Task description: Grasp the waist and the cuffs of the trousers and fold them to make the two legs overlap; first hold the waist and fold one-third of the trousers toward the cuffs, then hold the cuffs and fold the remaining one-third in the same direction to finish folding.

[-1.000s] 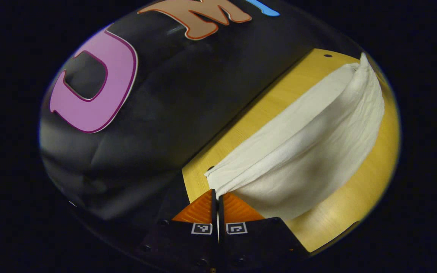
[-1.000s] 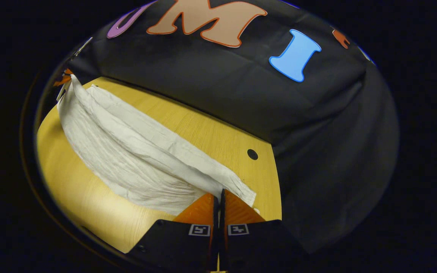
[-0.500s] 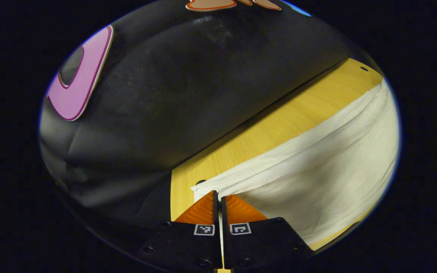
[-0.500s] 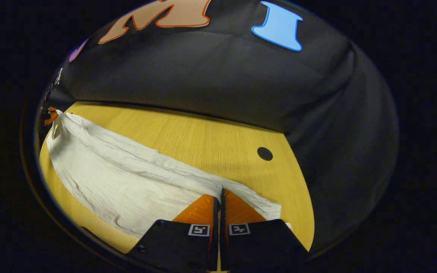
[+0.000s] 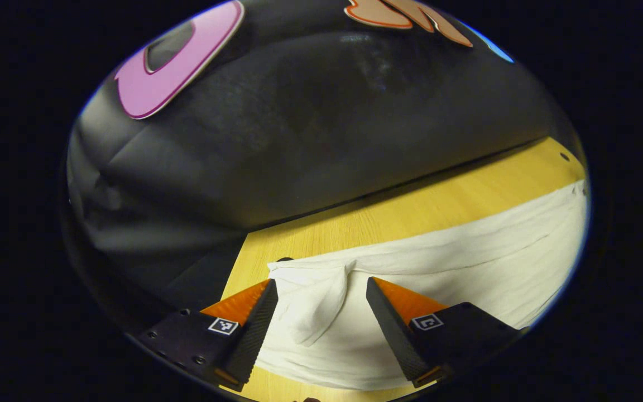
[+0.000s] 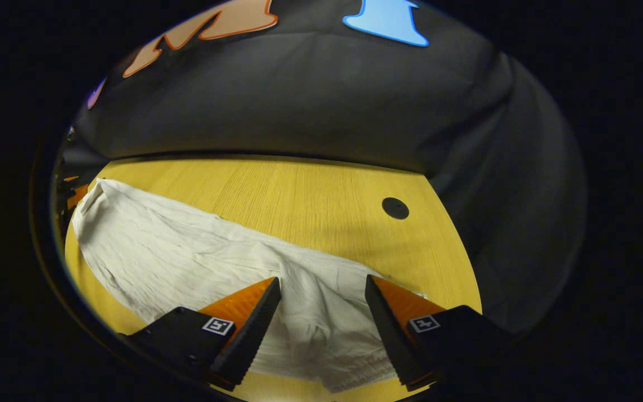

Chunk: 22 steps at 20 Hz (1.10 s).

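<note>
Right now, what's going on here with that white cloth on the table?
A person is folding white trousers on a wooden table with a two-finger tool in each hand. Both tools are open: the left tool and the right tool each hover over one end of the fabric, which lies flat on the table with neither tool gripping it. The long strip looks like the legs already laid together; the thirds folds are not yet done.
</note>
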{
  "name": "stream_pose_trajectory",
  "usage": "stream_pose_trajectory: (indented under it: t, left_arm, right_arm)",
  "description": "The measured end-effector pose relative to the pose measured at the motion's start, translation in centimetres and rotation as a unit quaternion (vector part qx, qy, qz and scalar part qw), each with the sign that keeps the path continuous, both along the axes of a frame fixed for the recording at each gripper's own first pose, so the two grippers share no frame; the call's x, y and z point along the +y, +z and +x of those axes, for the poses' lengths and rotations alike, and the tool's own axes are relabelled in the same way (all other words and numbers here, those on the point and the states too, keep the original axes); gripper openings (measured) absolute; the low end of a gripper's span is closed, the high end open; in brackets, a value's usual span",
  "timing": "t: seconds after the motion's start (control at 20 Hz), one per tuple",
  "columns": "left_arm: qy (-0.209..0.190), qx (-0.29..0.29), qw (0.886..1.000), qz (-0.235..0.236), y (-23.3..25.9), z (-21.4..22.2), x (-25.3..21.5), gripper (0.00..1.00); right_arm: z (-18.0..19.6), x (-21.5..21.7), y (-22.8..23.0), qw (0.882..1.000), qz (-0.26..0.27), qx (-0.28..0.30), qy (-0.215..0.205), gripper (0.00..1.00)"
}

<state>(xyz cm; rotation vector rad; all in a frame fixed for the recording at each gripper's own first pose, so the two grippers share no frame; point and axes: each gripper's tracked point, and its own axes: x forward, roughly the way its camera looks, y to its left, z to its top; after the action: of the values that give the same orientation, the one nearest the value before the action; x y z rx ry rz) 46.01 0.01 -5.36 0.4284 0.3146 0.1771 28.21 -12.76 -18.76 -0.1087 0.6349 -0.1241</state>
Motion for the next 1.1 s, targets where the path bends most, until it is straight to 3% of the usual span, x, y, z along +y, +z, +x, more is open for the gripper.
stream_pose_trajectory:
  t: [0.3,0.55,0.6,0.65,0.85,1.1]
  left_arm:
    - [-0.002,-0.037,0.997,-0.073,0.8,0.3,0.6,0.97]
    - [-0.023,-0.045,0.996,-0.079,0.3,0.0,0.6,0.96]
    - [-0.028,-0.045,0.995,-0.082,0.4,0.0,0.6,0.92]
    - [-0.033,-0.046,0.995,-0.083,0.6,-0.1,0.6,0.96]
    - [-0.048,-0.047,0.994,-0.088,1.0,-0.5,0.3,0.96]
    - [-0.055,-0.044,0.992,-0.105,1.8,-0.5,0.1,0.96]
  right_arm:
    - [-4.9,-3.8,2.4,0.999,0.015,-0.008,-0.037,0.98]
    - [-11.1,-5.0,0.7,0.996,0.066,0.009,-0.066,0.98]
    - [-12.0,-5.1,0.0,0.994,0.084,0.015,-0.072,0.98]
    - [-12.7,-5.3,-0.5,0.991,0.106,0.014,-0.083,0.98]
    - [-13.5,-6.3,-3.0,0.969,0.204,0.009,-0.138,0.98]
    - [-13.0,-8.9,-5.0,0.943,0.271,-0.010,-0.195,0.94]
